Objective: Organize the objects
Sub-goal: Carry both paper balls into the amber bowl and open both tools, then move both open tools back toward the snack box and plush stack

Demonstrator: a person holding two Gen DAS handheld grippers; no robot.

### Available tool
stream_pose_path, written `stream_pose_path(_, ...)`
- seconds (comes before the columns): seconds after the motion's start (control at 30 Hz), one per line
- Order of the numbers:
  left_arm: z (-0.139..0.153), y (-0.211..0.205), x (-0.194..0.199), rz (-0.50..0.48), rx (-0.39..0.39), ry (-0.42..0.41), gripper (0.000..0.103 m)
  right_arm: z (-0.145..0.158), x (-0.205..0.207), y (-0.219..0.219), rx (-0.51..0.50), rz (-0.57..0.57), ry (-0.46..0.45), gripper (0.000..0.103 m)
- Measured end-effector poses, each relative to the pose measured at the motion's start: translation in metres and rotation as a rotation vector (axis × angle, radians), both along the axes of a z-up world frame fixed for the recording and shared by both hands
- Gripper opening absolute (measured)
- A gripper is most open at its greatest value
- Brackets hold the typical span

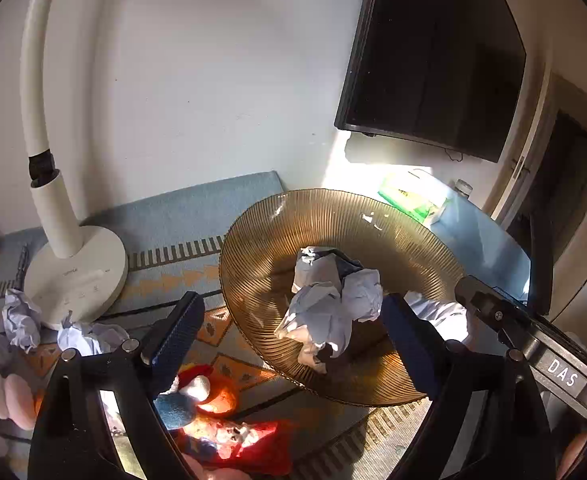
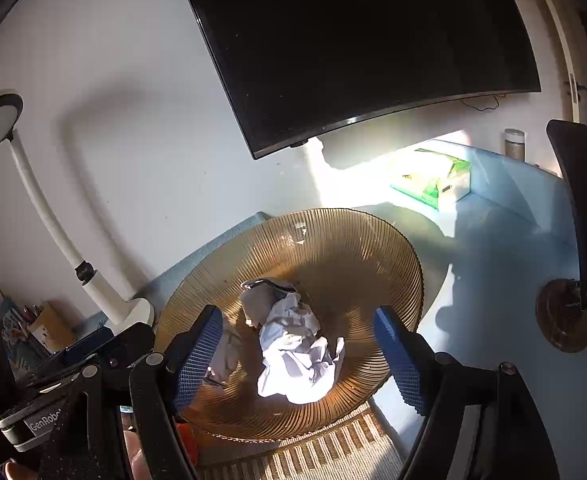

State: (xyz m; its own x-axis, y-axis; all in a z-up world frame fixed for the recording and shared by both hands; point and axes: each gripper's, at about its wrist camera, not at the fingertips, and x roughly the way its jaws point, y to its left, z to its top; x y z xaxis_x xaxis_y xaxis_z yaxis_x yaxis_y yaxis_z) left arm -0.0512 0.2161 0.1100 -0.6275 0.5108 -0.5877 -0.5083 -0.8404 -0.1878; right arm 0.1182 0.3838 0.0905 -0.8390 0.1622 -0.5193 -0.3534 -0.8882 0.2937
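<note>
Both the left hand-held gripper [image 1: 293,344] and the right hand-held gripper [image 2: 299,354] hang spread and empty over the ribbed amber glass bowl [image 2: 357,240], where the crumpled white paper balls [image 2: 293,352] lie collected, probably as waste.

Ribbed glossy amber glass bowl [image 2: 333,240] holds crumpled matt paper [image 2: 293,356].

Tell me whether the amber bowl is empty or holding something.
Holding something: crumpled paper balls lie inside the amber bowl, seen in both wrist views.
</note>
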Motion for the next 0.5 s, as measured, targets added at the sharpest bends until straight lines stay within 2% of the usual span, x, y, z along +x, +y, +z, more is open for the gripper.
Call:
stream_pose_path(0.17,0.015,-0.03,0.019,0.012,0.008,0.031,0.091,0.011,0.016,-0.02,0.034,0.024,0.02,0.077)
stream_pose_path(0.27,0.023,-0.06,0.037,0.042,0.031,0.045,0.091,0.017,0.023,-0.046,0.047,0.088,0.029,0.077)
stream_pose_path(0.4,0.034,-0.112,0.064,0.128,0.071,0.066,0.091,0.025,0.028,-0.088,0.039,0.197,0.038,0.077)
stream_pose_path(0.5,0.032,-0.144,0.081,0.226,-0.014,0.08,0.091,0.026,0.029,-0.122,0.044,0.273,0.038,0.077)
